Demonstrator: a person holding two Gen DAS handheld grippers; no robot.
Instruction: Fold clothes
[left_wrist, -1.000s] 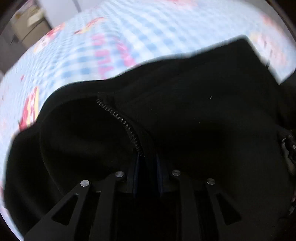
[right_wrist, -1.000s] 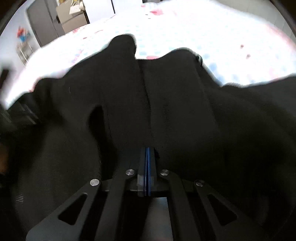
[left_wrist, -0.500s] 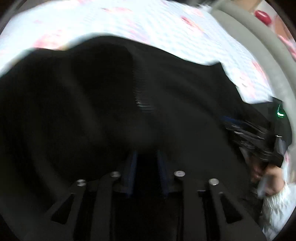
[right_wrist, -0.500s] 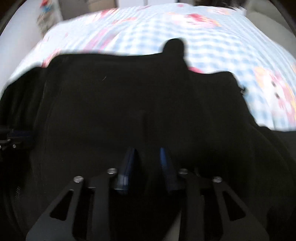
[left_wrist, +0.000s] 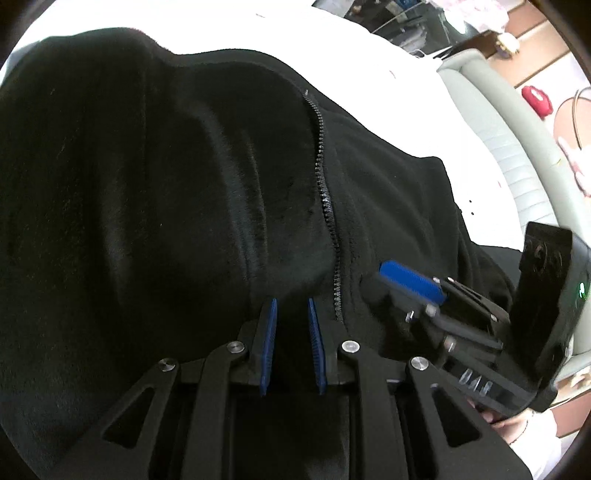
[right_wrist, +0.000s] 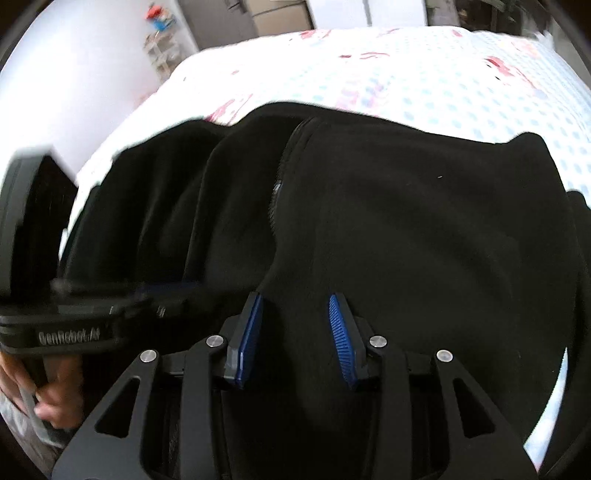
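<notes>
Both grippers, clamped a second ago, now stand spread: left gripper and right gripper over the black zip jacket on the bedsheet's near edge.

You've got a bed as the work surface, covered by a white sheet with pale blue dots and pink-red prints. Your black zip-up fleece jacket lies directly on it, bunched, zipper facing up.
</notes>
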